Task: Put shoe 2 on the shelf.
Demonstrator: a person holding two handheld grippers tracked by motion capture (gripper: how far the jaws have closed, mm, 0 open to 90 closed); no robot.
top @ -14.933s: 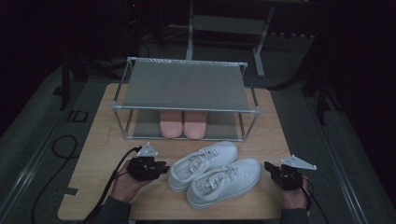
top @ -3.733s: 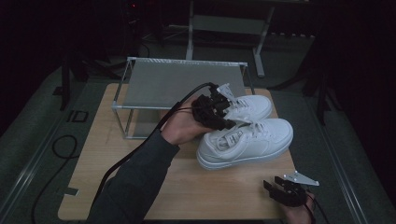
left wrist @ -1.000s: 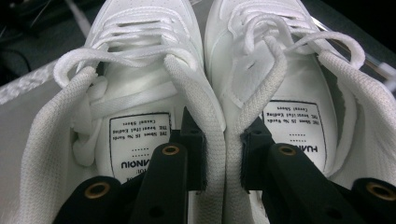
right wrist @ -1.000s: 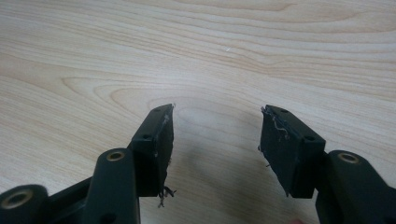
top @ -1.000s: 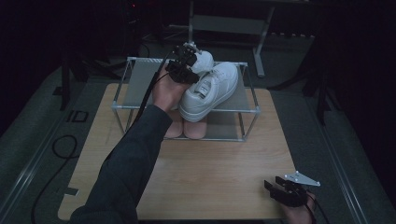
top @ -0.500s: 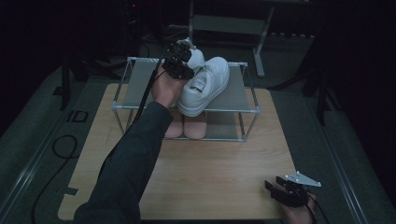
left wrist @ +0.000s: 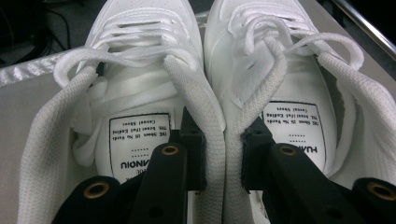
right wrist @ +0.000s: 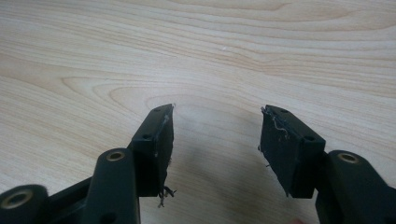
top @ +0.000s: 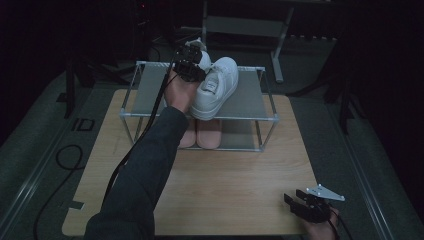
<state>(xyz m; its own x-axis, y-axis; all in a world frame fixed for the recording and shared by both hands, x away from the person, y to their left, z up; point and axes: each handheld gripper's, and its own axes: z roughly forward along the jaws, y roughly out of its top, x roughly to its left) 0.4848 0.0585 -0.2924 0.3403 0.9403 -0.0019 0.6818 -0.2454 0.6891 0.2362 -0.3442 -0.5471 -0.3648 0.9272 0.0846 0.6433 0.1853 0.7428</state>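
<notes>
The left gripper [left wrist: 223, 154] has one jaw inside each of the white sneakers [top: 212, 90], pinching their two inner collars together, and holds the pair on the top shelf of the rack [top: 250, 102]. This looks like the set-down step; next the jaws should let go and back out. The right gripper [right wrist: 215, 149] rests spread over the table [top: 235, 180]

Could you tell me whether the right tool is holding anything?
No, the right tool stands open over the bare wooden table with nothing between its jaws.
</notes>
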